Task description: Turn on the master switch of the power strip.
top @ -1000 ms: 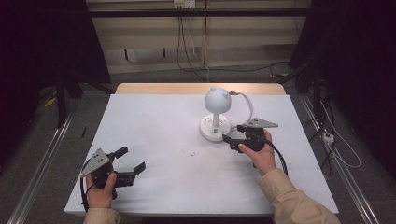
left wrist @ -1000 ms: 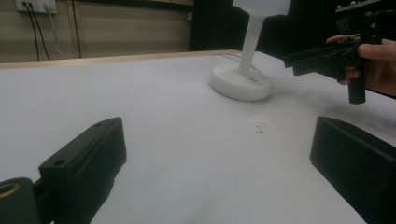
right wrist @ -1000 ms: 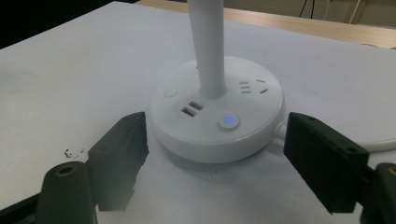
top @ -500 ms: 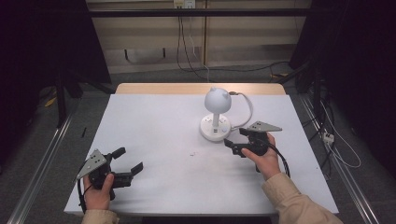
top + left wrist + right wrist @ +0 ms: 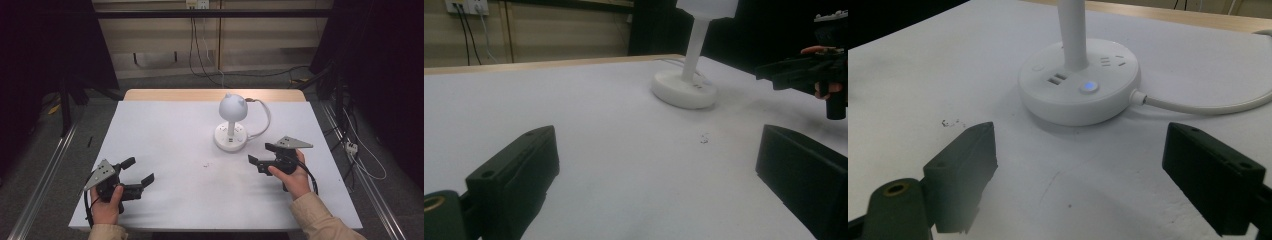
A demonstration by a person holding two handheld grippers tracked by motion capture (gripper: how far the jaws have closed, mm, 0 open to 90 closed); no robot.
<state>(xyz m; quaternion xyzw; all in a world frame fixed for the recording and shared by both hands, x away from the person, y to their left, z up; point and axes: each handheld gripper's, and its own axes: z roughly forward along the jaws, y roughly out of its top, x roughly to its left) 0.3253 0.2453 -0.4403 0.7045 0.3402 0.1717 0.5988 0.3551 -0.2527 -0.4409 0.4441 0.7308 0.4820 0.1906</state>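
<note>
Now the lamp stands alone, and both sets of fingers are empty.

Up close, the right gripper (image 5: 261, 155) has its fingers (image 5: 965, 162) wide apart with nothing between them; they have just been opening more. They point at the round base of the small white lamp (image 5: 231, 125), close to it but not touching. A little blue light glows on a button (image 5: 1088, 87) on that base, so I think the switch may be pressed already, though the round lamp head does not look bright. The left gripper (image 5: 137, 172) rests low by the near left edge of the desk (image 5: 165, 130), far from the lamp, fingers (image 5: 516, 175) apart and empty too. The lamp stands upright toward the back right of the desk, its white cord (image 5: 265, 117) curling off behind it. I cannot see any job left for the hands to do.
</note>
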